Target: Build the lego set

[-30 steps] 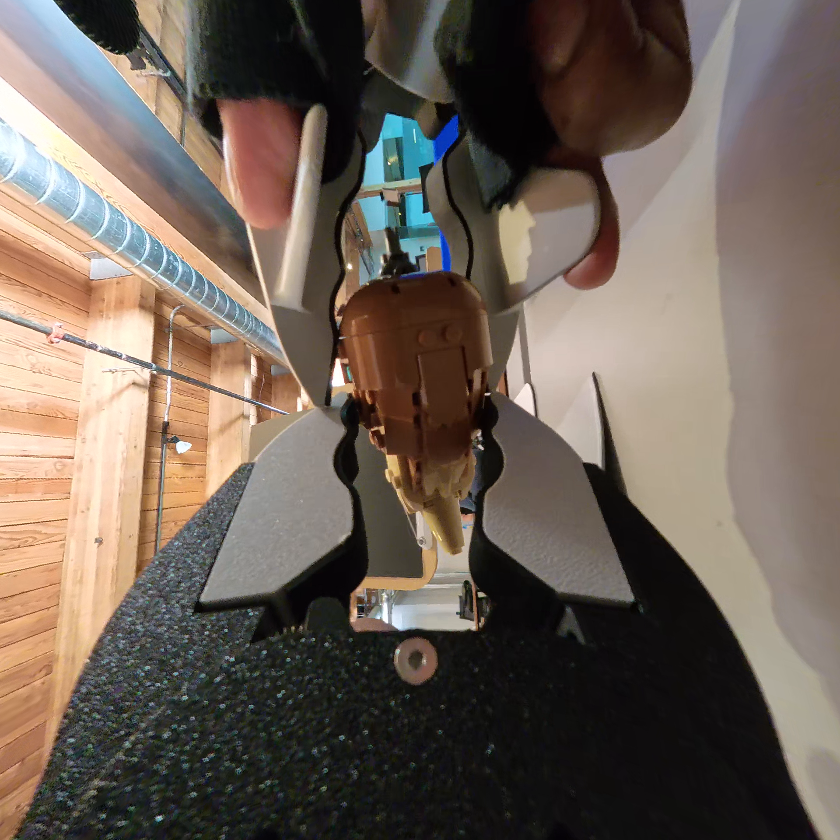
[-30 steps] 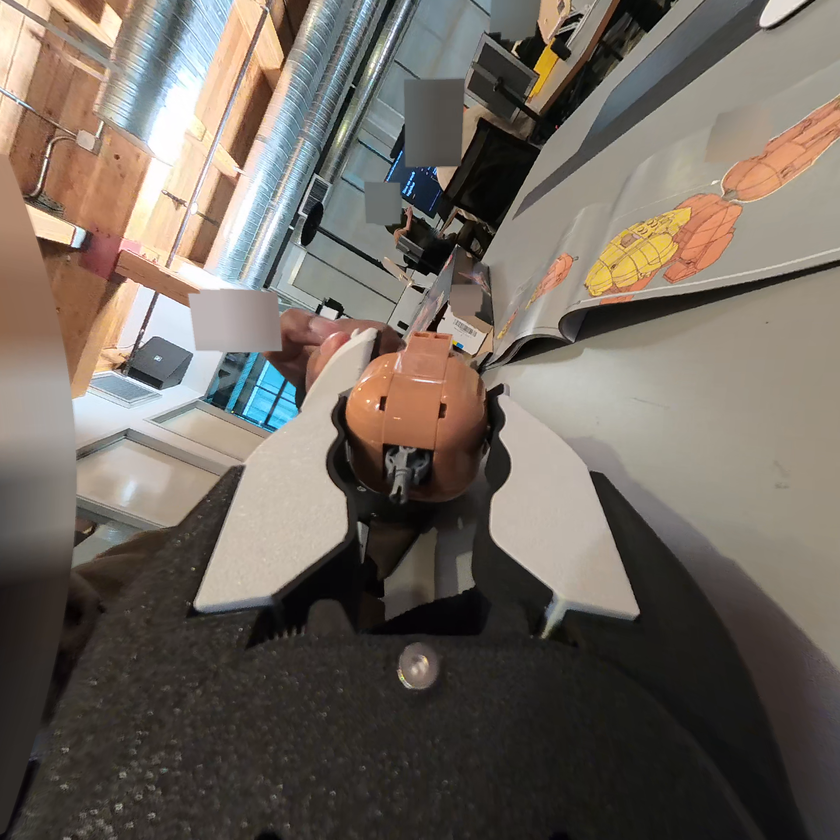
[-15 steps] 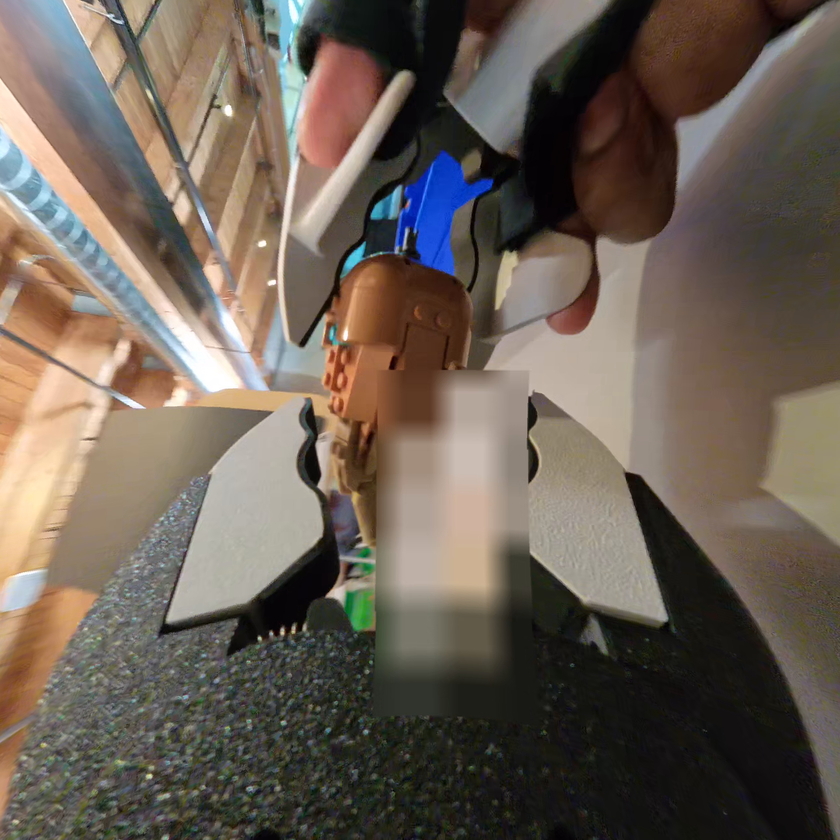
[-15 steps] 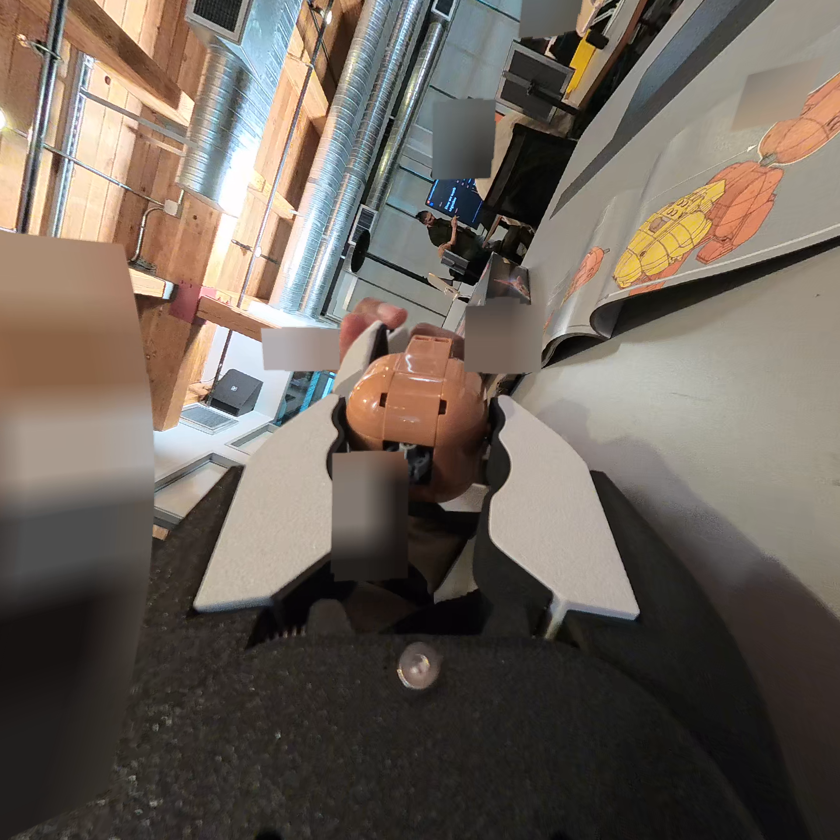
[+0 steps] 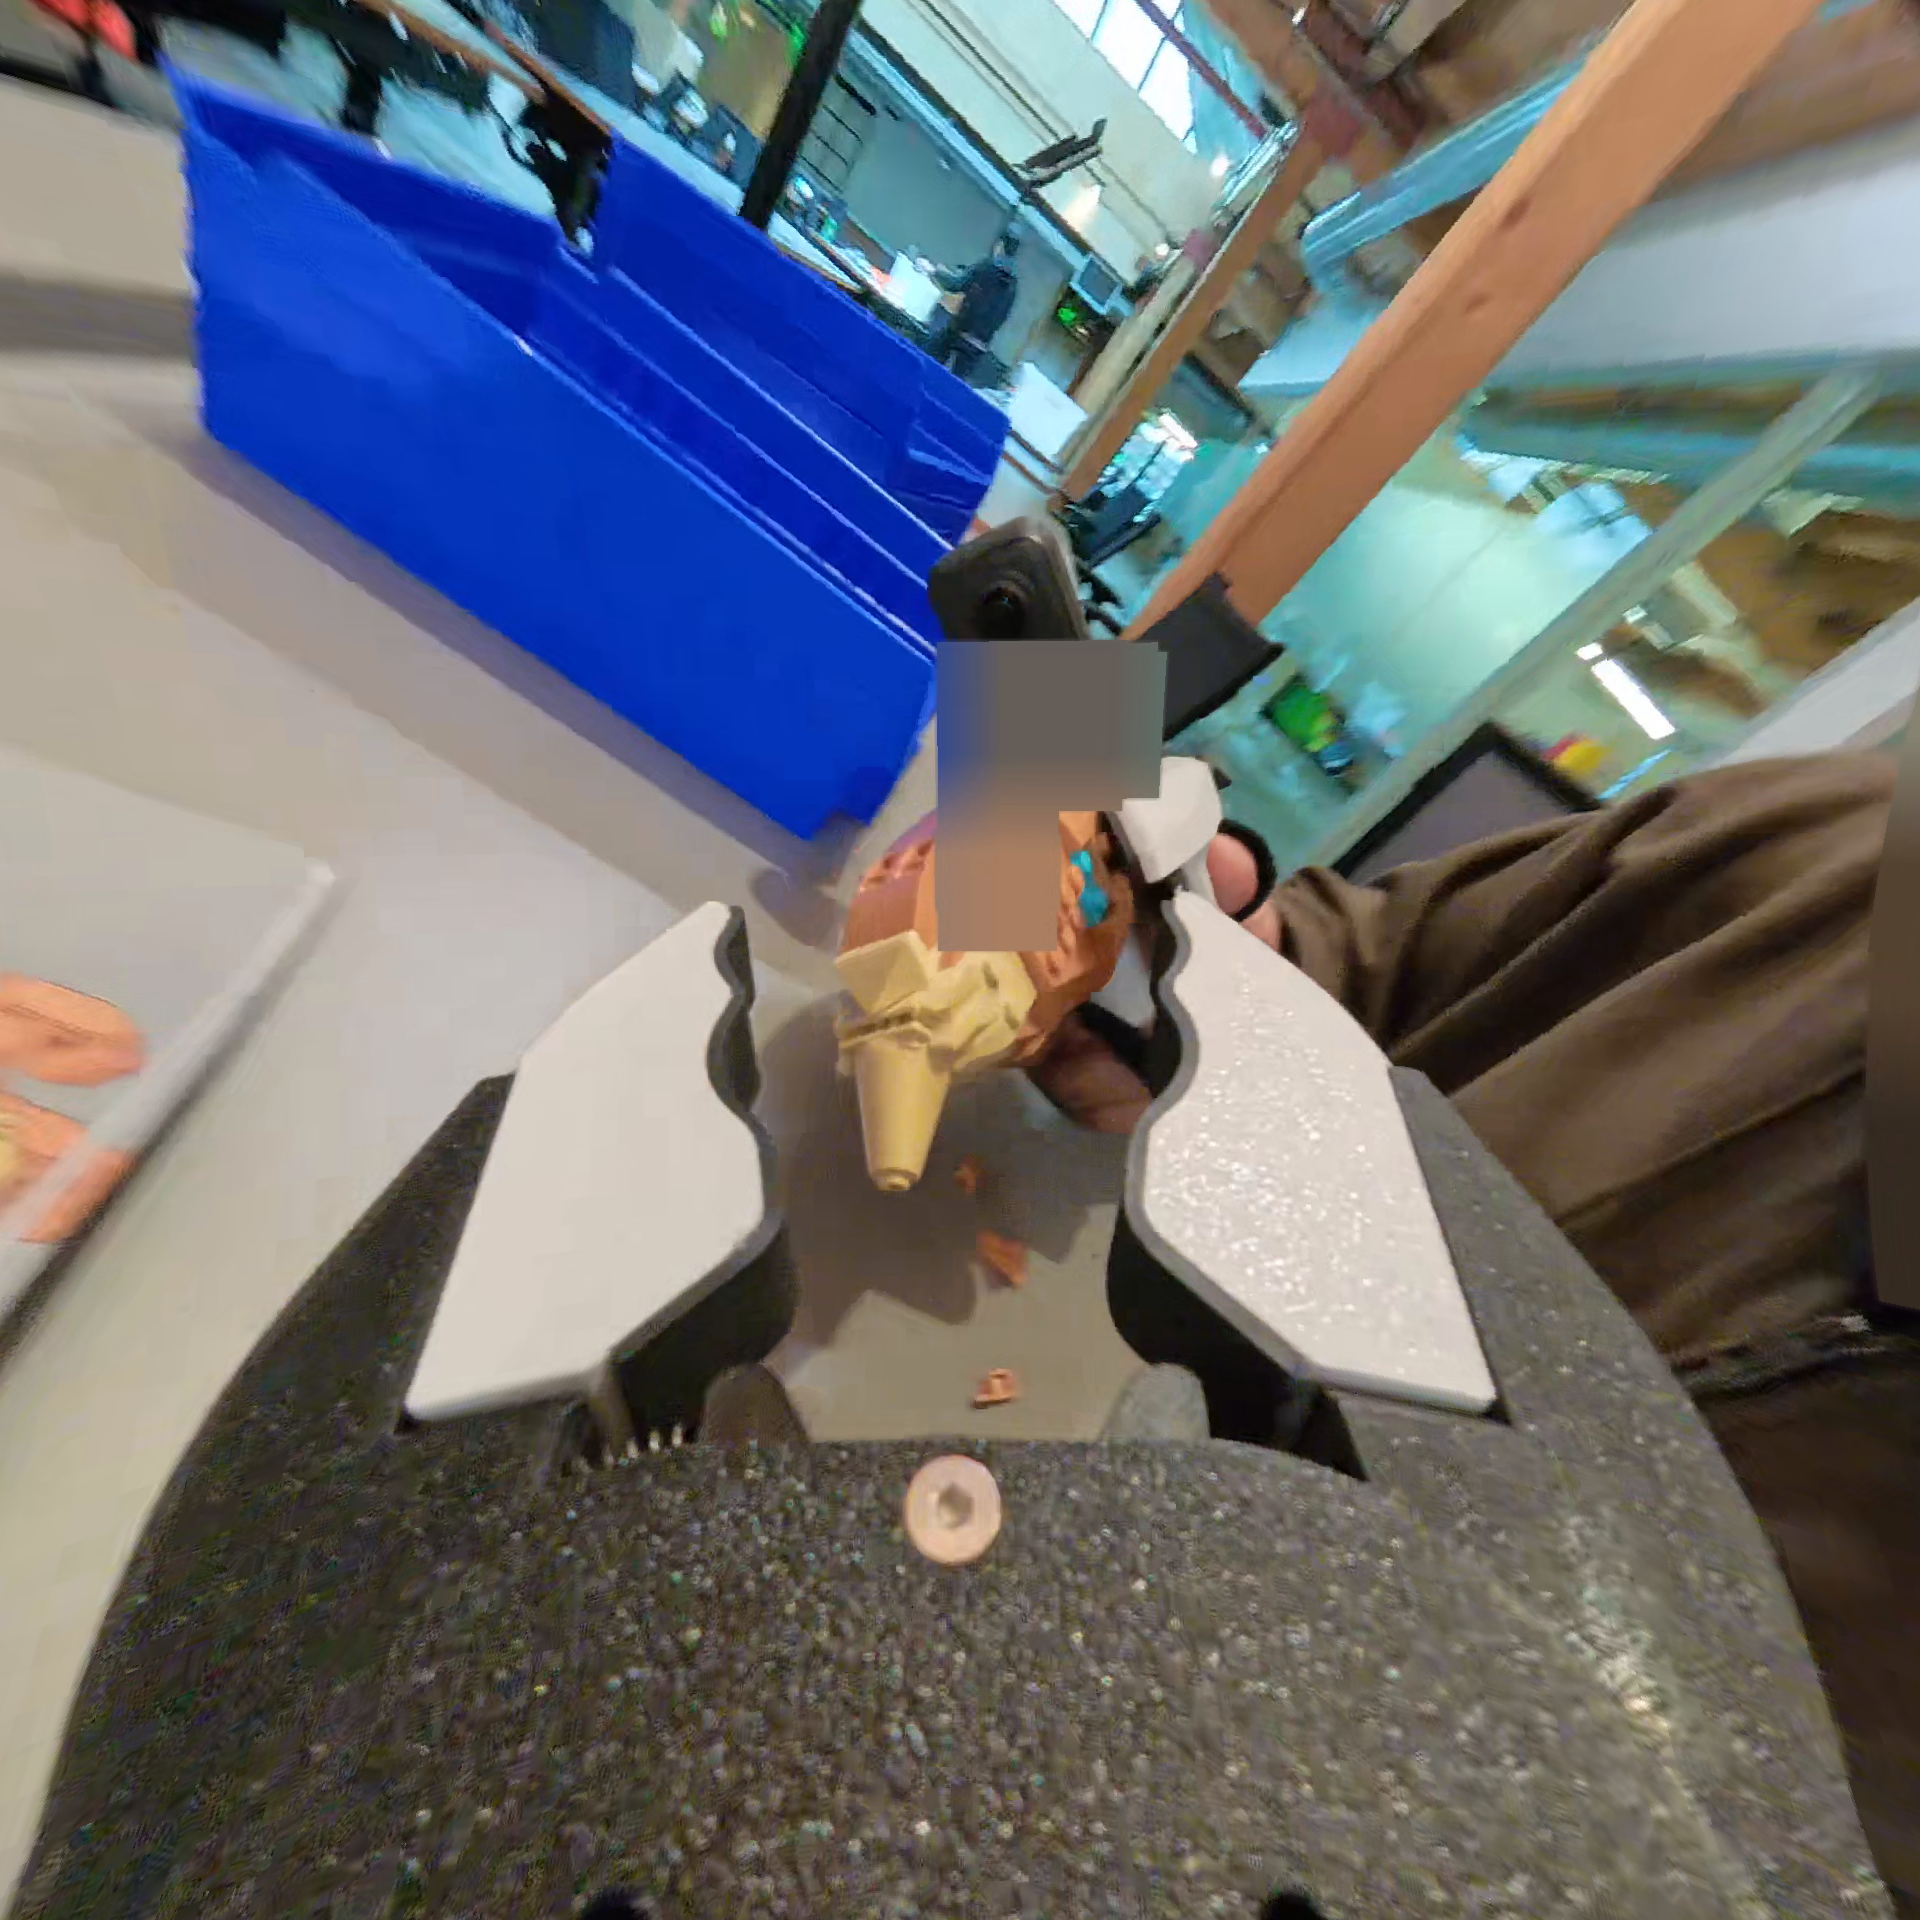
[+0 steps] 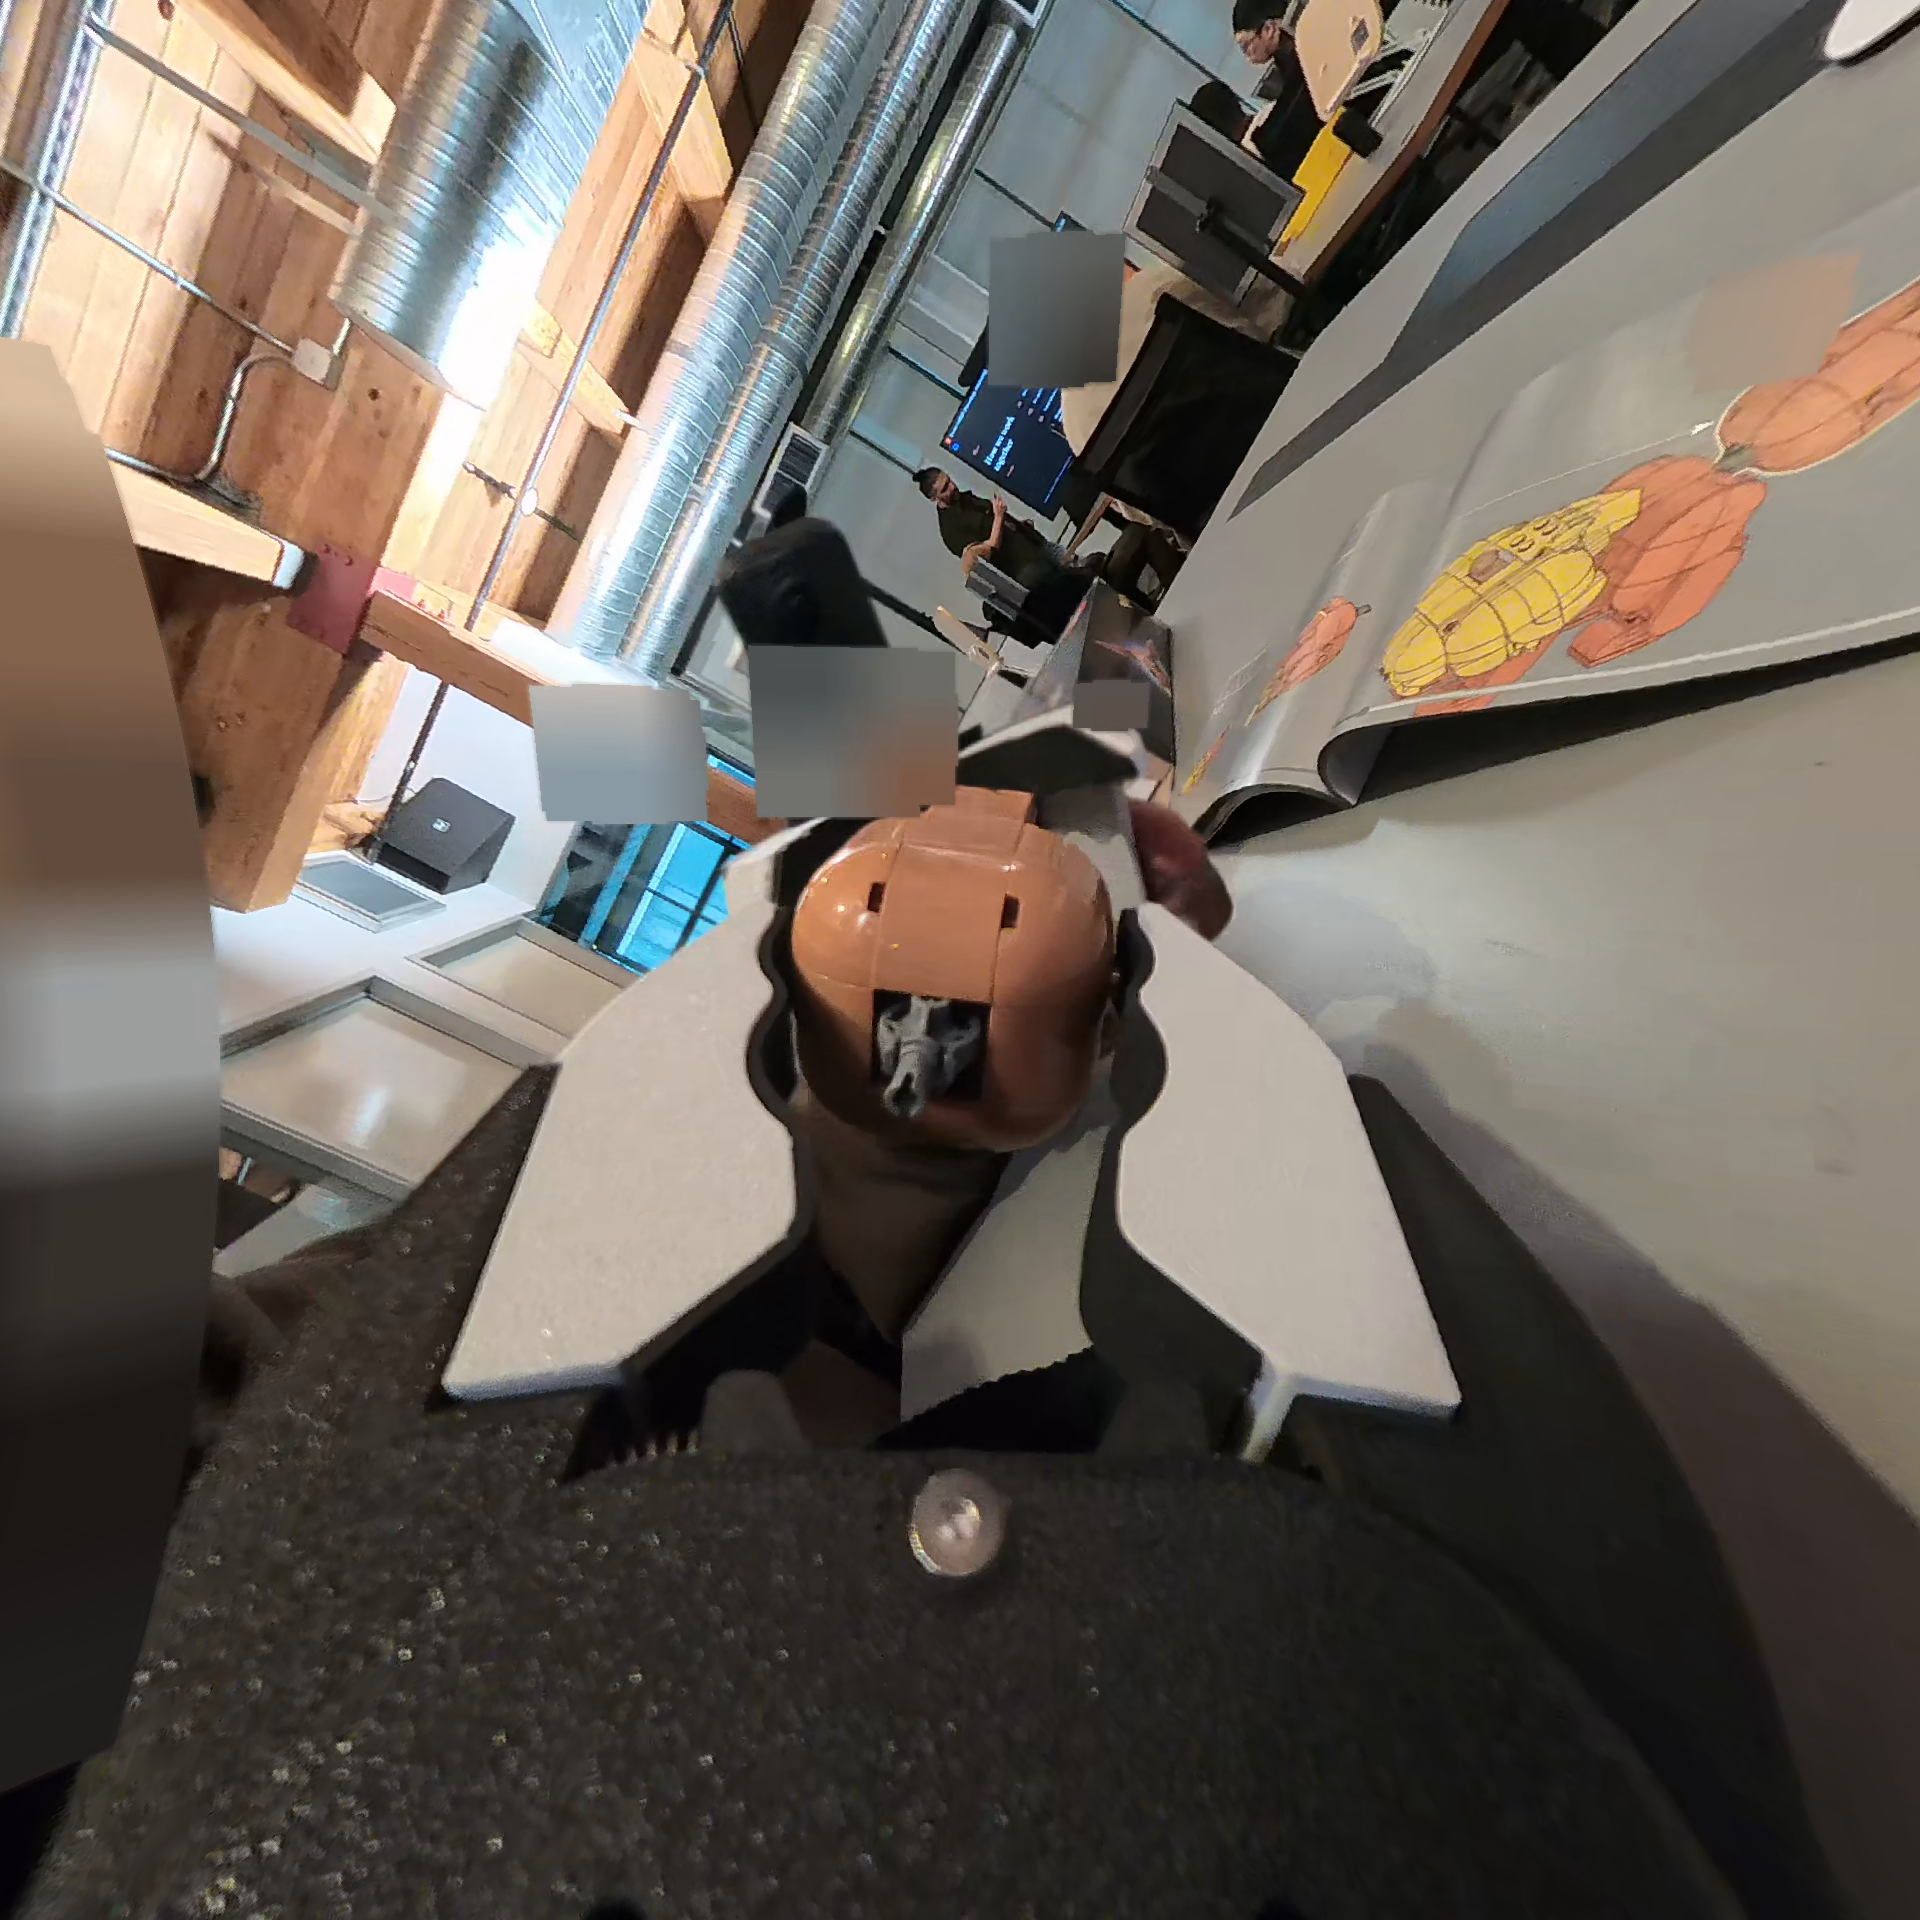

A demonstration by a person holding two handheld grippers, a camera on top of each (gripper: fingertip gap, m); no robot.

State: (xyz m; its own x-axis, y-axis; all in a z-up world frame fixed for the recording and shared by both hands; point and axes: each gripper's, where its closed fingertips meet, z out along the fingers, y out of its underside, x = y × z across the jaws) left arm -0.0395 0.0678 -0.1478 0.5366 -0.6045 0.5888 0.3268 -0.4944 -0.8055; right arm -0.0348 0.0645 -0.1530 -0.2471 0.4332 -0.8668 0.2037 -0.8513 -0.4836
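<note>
The lego model is a rounded brown body (image 6: 945,935) with a grey pin at its near end. My right gripper (image 6: 951,920) is shut on it and holds it above the grey table (image 6: 1558,987). In the left wrist view the model (image 5: 935,997) shows a tan cone pointing toward me, partly hidden by a mosaic patch. My left gripper (image 5: 951,977) is open, its jaws wide on either side of the model's cone end and apart from it. One right gripper finger (image 5: 1174,821) shows behind the model. Small loose brown pieces (image 5: 997,1257) lie on the table below.
An open instruction booklet (image 6: 1558,582) lies on the table beyond the model and also shows in the left wrist view (image 5: 156,987). Stacked blue bins (image 5: 571,468) stand farther back. A person's brown sleeve (image 5: 1610,1039) is to the right. Only a small space, under 4 cm, lies between the two pairs of fingers.
My left gripper has opened and let go of the model, and has swung from pointing upward to facing across the table. My right gripper has stayed shut on the model.
</note>
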